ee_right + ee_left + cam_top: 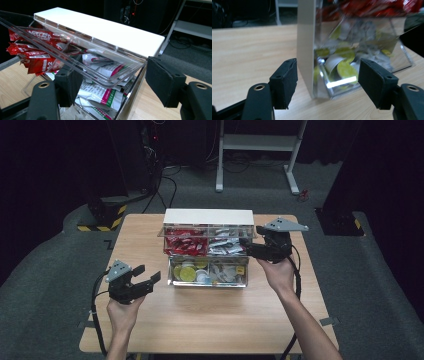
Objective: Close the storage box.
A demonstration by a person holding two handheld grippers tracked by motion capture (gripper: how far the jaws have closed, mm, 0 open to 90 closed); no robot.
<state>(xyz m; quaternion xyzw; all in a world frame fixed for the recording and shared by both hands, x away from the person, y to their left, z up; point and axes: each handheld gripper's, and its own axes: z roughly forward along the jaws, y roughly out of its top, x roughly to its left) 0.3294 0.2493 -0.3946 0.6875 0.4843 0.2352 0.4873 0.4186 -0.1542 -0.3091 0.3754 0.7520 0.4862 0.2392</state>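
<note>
- Clear acrylic organiser box with a white top panel sits near the far middle of the desk. Two tiers: the upper holds red sachets on the left and white-and-green sachets on the right; the lower front tray holds small round yellow-green and white capsules.
- Long axis runs left to right across the desk, parallel to the person's edge. The open, tilted fronts of the compartments face the person; the white panel is on the far, upper side.
- Right gripper is at the box's right end, level with the upper tier. In the right gripper view the jaws stand apart on either side of the corner of a clear hinged flap; not closed on it. Contact with the near jaw cannot be told.
- Left gripper hovers over the desk, just left of the lower tray, jaws spread, holding nothing. The left gripper view looks at the box's left end wall, which lies between the jaws but farther off.
- Handling, as a judgement: rigid, smooth plastic, likely slippery under the pads and apt to scratch or crack if pinched hard at a thin edge. Loaded, so moderately heavy and front-weighted; contents are loose and would spill if tipped forward.
- Best holds, I judge: the flap's free edge for opening; the two end walls, one gripper each, for shifting the whole box.
</note>
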